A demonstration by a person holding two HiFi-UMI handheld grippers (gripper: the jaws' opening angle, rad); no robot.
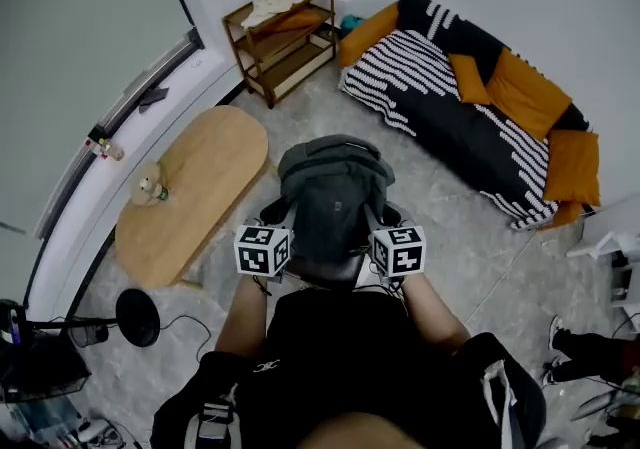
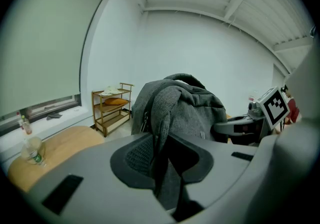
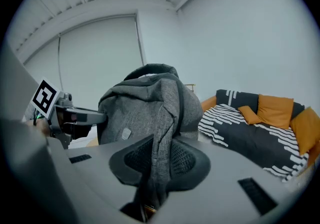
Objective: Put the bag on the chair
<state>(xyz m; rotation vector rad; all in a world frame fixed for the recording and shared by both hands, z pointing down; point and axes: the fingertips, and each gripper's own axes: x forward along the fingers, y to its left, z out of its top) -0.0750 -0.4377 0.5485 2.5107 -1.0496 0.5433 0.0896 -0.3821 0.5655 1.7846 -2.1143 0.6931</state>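
Note:
A grey backpack (image 1: pixel 333 187) hangs in front of me above the stone floor, held from both sides. My left gripper (image 1: pixel 281 215) is shut on a fold of the bag's grey fabric (image 2: pixel 161 133), which runs down between its pads. My right gripper (image 1: pixel 384 219) is shut on another fold of the backpack (image 3: pixel 159 133) on the opposite side. The right gripper's marker cube (image 2: pixel 274 106) shows past the bag in the left gripper view, and the left gripper's cube (image 3: pixel 45 96) shows in the right gripper view. I can make out no chair in any view.
An oval wooden table (image 1: pixel 195 187) with a small bottle and toy (image 1: pixel 150 185) stands to the left by the window sill. A wooden shelf (image 1: pixel 285 27) is at the back, and a striped sofa with orange cushions (image 1: pixel 480 107) at the right. A black round stand base (image 1: pixel 137 317) sits near left.

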